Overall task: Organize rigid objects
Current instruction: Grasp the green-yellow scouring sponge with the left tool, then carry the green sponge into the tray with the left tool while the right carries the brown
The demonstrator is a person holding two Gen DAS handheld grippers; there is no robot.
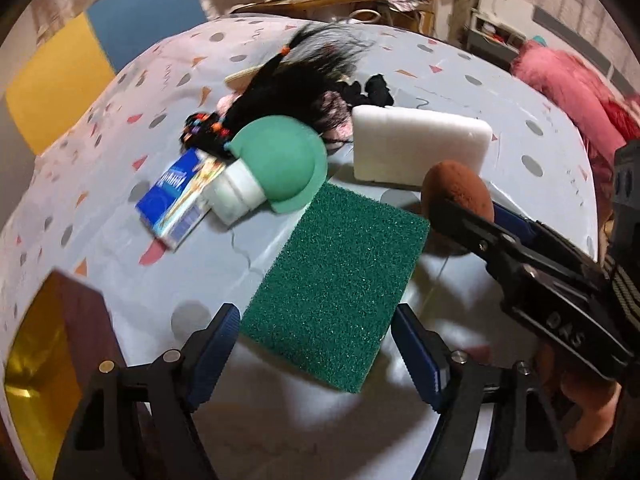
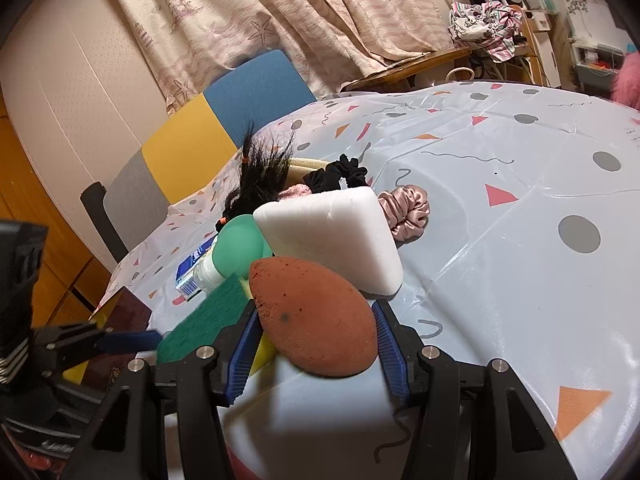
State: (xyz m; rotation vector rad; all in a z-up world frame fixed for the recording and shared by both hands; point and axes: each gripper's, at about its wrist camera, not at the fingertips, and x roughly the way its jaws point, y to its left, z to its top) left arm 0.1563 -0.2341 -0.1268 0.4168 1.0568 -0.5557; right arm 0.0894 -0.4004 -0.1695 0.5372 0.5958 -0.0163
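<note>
A green scouring pad (image 1: pixel 336 280) with a yellow underside lies flat on the table. My left gripper (image 1: pixel 316 320) points down over its near end, open, one blue pad on each side of it with a small gap. The right gripper (image 2: pixel 316 336) is shut on a brown egg-shaped sponge (image 2: pixel 312 316), held just above the table beside the scouring pad; in the left wrist view that brown sponge (image 1: pixel 456 196) and the right gripper (image 1: pixel 472 220) come in from the right. Behind them stand a white foam block (image 1: pixel 416 148) and a green-capped white bottle (image 1: pixel 280 164).
A blue carton (image 1: pixel 180 196) lies left of the bottle. Black hair (image 1: pixel 296 76), black scrunchies (image 1: pixel 372 90) and a pink satin scrunchie (image 2: pixel 406 208) sit behind the block. A dark red box with gold lining (image 1: pixel 52 344) stands near left. A chair (image 2: pixel 224 120) borders the table's far side.
</note>
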